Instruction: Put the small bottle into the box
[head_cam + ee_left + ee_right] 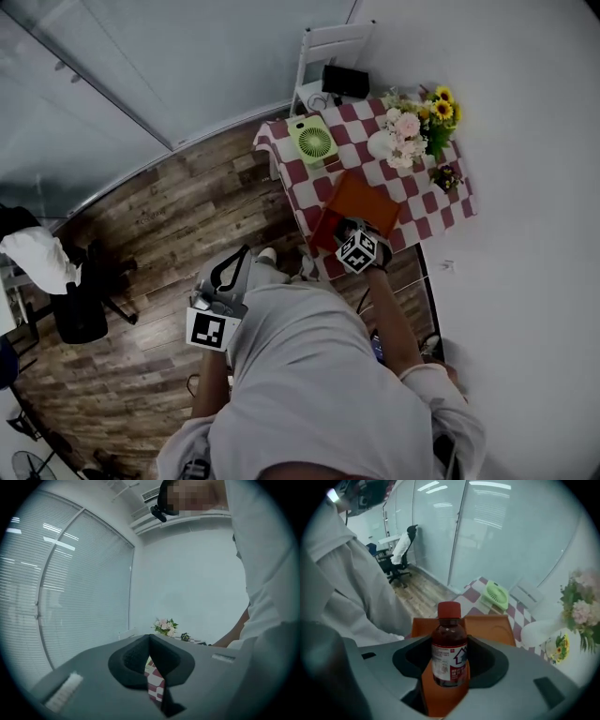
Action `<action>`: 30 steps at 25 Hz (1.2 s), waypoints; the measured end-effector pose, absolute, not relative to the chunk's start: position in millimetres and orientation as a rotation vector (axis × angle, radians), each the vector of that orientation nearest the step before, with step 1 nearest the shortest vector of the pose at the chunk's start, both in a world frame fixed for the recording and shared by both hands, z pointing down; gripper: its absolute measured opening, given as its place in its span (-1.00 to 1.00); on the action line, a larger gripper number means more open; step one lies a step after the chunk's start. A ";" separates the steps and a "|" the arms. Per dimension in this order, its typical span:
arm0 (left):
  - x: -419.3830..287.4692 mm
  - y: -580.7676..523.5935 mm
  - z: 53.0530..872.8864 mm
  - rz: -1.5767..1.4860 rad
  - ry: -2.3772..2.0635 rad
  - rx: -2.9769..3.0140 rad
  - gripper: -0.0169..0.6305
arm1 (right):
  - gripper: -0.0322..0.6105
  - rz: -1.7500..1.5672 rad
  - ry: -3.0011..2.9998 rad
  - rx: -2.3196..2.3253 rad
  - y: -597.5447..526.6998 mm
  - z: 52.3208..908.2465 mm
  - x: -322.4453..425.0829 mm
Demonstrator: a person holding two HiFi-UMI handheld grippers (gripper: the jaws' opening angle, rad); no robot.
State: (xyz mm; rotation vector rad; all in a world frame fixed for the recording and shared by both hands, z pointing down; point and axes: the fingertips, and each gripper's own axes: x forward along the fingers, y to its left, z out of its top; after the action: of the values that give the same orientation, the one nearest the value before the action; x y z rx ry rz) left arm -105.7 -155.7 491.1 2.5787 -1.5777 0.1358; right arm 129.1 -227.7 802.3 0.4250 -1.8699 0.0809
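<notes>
A small bottle (pixel 450 648) with dark red drink, a red cap and a white-and-red label stands upright between the jaws of my right gripper (pixel 451 662), which is shut on it. Behind and under the bottle lies the open orange box (pixel 499 631). In the head view the right gripper (pixel 356 242) hovers over the near edge of the orange box (pixel 356 204) on the red-and-white checked table (pixel 441 202); the bottle is hidden there. My left gripper (pixel 223 281) hangs low at my left side over the wooden floor, away from the table. In its own view the left gripper (pixel 150 644) is shut and holds nothing.
On the table behind the box are a green fan (pixel 315 141), a white vase (pixel 380 145) with flowers (pixel 417 122) and a small potted plant (pixel 444 175). A white chair (pixel 328 52) stands past the table. A black office chair (pixel 84 314) is at far left.
</notes>
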 end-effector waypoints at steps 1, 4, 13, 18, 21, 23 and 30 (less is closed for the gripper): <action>-111.6 -153.0 492.3 0.140 -1.602 2.563 -0.95 | -0.20 0.098 -1.834 0.387 -225.0 816.8 130.7; -127.3 -143.6 495.7 0.148 -1.666 2.513 -0.95 | -0.20 0.166 -1.737 0.298 -214.2 852.2 138.5; -159.5 -111.1 499.2 0.176 -1.795 2.390 -0.95 | -0.20 0.224 -1.621 0.189 -194.8 895.5 146.2; -164.6 -101.4 502.4 0.204 -1.797 2.379 -0.95 | -0.20 0.208 -1.588 0.158 -194.2 902.3 148.0; -169.1 -96.2 502.6 0.199 -1.798 2.365 -0.95 | -0.20 0.206 -1.575 0.162 -194.6 901.7 146.5; -170.3 -94.3 504.1 0.198 -1.796 2.357 -0.95 | -0.20 0.206 -1.575 0.169 -194.5 901.0 145.8; -164.0 -96.0 506.5 0.195 -1.765 2.385 -0.95 | -0.17 0.265 -1.612 0.198 -193.4 895.4 142.6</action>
State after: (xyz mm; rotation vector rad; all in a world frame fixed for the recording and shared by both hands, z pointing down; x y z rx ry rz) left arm -164.0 -96.0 506.5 2.3846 -1.7651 0.1947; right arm 142.6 -193.4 895.4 0.1981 -1.6118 0.2649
